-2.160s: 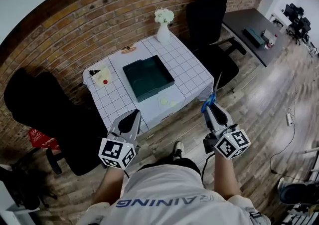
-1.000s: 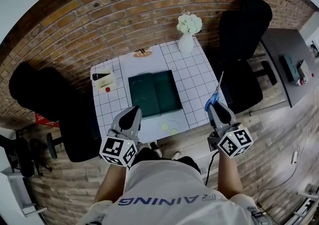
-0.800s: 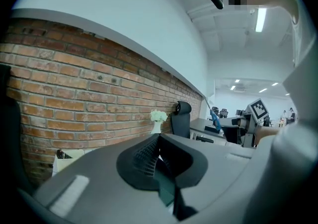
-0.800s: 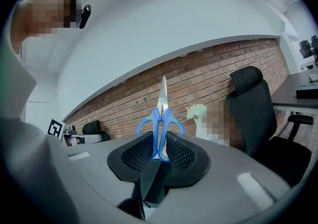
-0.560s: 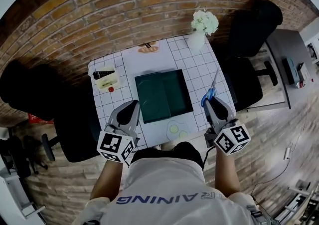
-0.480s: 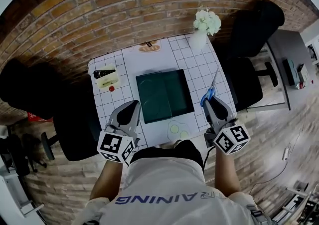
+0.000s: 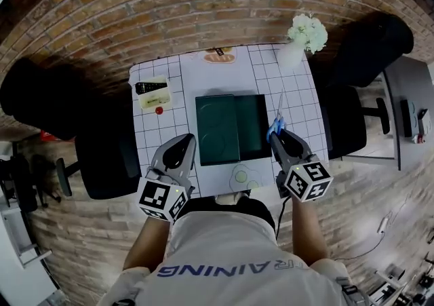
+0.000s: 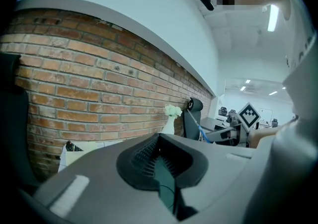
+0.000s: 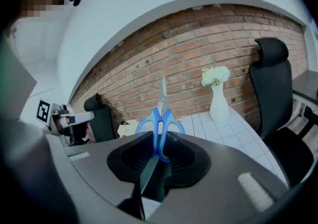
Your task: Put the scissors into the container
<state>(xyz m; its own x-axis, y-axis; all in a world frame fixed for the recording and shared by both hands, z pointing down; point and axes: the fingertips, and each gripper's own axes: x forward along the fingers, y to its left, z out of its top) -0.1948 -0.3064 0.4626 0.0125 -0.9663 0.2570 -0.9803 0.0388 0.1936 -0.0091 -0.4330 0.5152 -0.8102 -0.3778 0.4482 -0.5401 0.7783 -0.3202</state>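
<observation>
The dark green container (image 7: 230,128) lies open in the middle of the white checked table (image 7: 190,74). My right gripper (image 7: 277,138) is shut on the blue handles of the scissors (image 7: 277,119), whose blades point away over the container's right rim. In the right gripper view the scissors (image 9: 160,117) stand upright between the pads of the right gripper (image 9: 158,156). My left gripper (image 7: 180,153) hovers at the table's near edge, left of the container, shut with nothing in it. In the left gripper view, that gripper (image 8: 161,161) has its pads together.
A white vase of flowers (image 7: 298,43) stands at the table's far right corner. A cream box (image 7: 154,94) and a small red thing (image 7: 159,110) sit at the left. Pale green discs (image 7: 244,177) lie at the near edge. Black chairs (image 7: 369,47) flank the table.
The person has come up to the table. My right gripper carried the scissors leftward from beside the table to the container's right rim. The left gripper stays shut by the near edge.
</observation>
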